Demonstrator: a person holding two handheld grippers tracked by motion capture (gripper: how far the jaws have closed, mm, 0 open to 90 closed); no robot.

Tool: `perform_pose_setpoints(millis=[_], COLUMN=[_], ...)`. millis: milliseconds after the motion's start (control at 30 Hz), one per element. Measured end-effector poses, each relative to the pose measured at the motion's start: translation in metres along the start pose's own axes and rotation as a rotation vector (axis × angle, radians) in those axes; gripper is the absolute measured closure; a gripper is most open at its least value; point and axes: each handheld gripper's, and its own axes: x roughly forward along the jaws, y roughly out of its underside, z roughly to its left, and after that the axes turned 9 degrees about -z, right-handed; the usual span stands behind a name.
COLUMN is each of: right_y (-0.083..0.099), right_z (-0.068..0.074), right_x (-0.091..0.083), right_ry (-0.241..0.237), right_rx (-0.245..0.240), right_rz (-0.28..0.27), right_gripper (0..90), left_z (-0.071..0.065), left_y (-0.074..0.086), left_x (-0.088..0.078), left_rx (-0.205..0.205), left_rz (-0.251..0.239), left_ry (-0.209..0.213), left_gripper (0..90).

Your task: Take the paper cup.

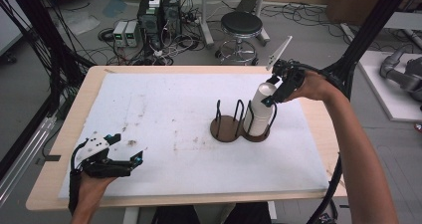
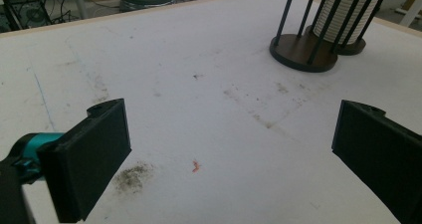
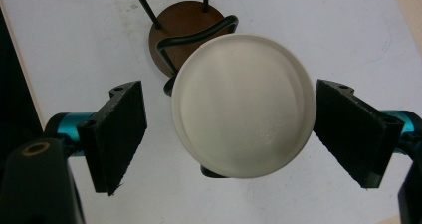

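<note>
From the high view, your right gripper (image 1: 272, 90) hangs over the tall stack of white paper cups (image 1: 261, 113) at about 3 o'clock on the white foam-covered table (image 1: 164, 109). The stack stands in the right bay of the dark wooden two-bay cup holder with black wire hoops (image 1: 234, 124); the left bay is empty. Your jaws flank the top cup but I cannot tell from here whether they touch it. Your left gripper (image 1: 130, 157) rests spread at 8 o'clock, well apart from the holder, so nothing steadies the base. If you pull the top cup up fast, I judge the nested cups below may cling and rise with it, or the light holder may tip.

Along the left gripper view, both black jaws stand wide apart over bare, stained foam, holding nothing. The holder (image 2: 303, 52) sits at 1 o'clock with the ribbed cup stack (image 2: 346, 15) behind its wire hoops (image 2: 318, 20). It is too far off to brace anything quickly.

Down the right gripper view, you look at the round white rim of the top cup (image 3: 244, 104), lying between your two jaws, which are spread with a clear gap at 9 o'clock and a much narrower one at 3 o'clock. That offset matters: closing now would, I think, push the cup sideways toward 9 o'clock before the far jaw meets it, tilting the stack against a hoop (image 3: 199, 35). Squeezing hard could also crush the thin paper wall into an oval and let it slip.
</note>
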Motion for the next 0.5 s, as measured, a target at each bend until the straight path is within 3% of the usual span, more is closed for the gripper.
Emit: perform_pose_setpoints(millis=[67, 133, 500], right_y=[-0.0005, -0.0013, -0.0022], right_z=[0.0, 0.0001, 0.0003], right_x=[0.0014, 0.0038, 0.0044], right_ry=[-0.002, -0.011, 0.017], right_rx=[0.0, -0.007, -0.01], right_rz=[0.006, 0.021, 0.032], right_gripper=[15.4, 23.8, 32.1], left_z=[-0.0001, 0.0, -0.0002], left_y=[-0.0001, -0.0002, -0.0007], left_x=[0.0, -0.0001, -0.0006], left_rx=[0.001, 0.0, 0.0], left_rz=[-0.001, -0.001, -0.007], left_ry=[-0.001, 0.0, -0.003], left_gripper=[1.8, 1.8, 1.8])
